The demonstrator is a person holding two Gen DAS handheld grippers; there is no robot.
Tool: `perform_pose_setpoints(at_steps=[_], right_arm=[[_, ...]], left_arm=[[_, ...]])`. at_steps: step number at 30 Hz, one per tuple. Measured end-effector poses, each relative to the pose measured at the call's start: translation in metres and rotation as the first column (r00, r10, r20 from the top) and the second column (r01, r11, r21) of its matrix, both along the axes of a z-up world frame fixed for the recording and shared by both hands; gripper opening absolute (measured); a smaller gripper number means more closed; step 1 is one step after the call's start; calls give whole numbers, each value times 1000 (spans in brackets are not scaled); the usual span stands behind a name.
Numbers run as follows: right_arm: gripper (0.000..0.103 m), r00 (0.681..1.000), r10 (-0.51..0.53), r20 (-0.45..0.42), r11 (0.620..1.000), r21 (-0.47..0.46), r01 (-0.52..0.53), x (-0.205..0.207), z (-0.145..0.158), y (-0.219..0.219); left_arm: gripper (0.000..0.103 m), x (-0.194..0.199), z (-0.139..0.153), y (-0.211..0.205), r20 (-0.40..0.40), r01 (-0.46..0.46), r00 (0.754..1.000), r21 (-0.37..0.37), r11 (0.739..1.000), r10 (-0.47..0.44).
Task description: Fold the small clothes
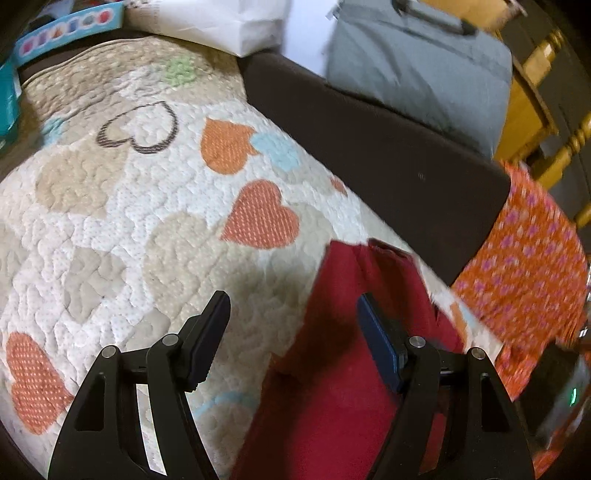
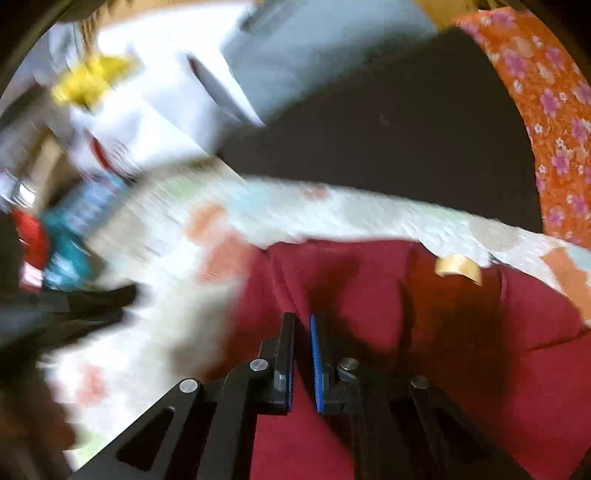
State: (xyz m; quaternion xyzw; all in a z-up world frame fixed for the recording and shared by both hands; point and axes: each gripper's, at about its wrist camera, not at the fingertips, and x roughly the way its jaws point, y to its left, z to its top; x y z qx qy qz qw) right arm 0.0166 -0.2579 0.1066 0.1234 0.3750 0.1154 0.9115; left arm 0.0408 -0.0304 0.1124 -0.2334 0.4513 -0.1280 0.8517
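A small dark red garment (image 1: 332, 362) lies on a quilted cover with heart patterns (image 1: 122, 221). My left gripper (image 1: 293, 310) is open and empty, its jaws wide apart, hovering over the garment's left edge. In the blurred right wrist view the same red garment (image 2: 461, 325) fills the lower right, with a tan label (image 2: 458, 267) near its top edge. My right gripper (image 2: 302, 328) has its jaws nearly together with a fold of the red cloth between them. The left gripper shows as a dark blur (image 2: 74, 306) at the left.
An orange cloth with pink flowers (image 1: 524, 273) hangs over a dark brown furniture edge (image 1: 388, 155) at the right. A grey bag (image 1: 417, 62), a white bag (image 1: 229, 22) and a blue box (image 1: 70, 33) sit behind the quilt.
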Motion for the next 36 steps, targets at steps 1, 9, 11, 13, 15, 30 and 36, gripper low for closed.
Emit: perform_pose_setpoints(at_steps=[1, 9, 11, 13, 15, 30, 36], right_arm=[[8, 1000, 28, 9, 1000, 2, -28, -3, 0, 10], [11, 982, 42, -186, 993, 115, -21, -11, -52, -4], [11, 994, -15, -110, 999, 46, 20, -44, -26, -39], [13, 991, -122, -53, 992, -45, 119, -78, -9, -81], [24, 962, -270, -45, 955, -138, 262, -97, -4, -122], [20, 907, -403, -118, 904, -205, 375, -67, -33, -206], [21, 852, -485, -196, 874, -79, 479, -83, -69, -239]], left_arm=[[71, -1, 0, 2, 1, -10, 1000, -22, 1000, 10], [71, 4, -9, -13, -40, 61, 997, -15, 998, -62], [71, 4, -13, -17, -49, 67, 997, -6, 998, -67], [71, 6, -19, -24, -66, 85, 994, 14, 996, -84], [71, 7, -29, -31, -86, 91, 992, 40, 995, -87], [68, 5, -45, -93, -67, 241, 970, 83, 967, -236], [68, 3, -65, -104, -130, 263, 962, 230, 937, -239]])
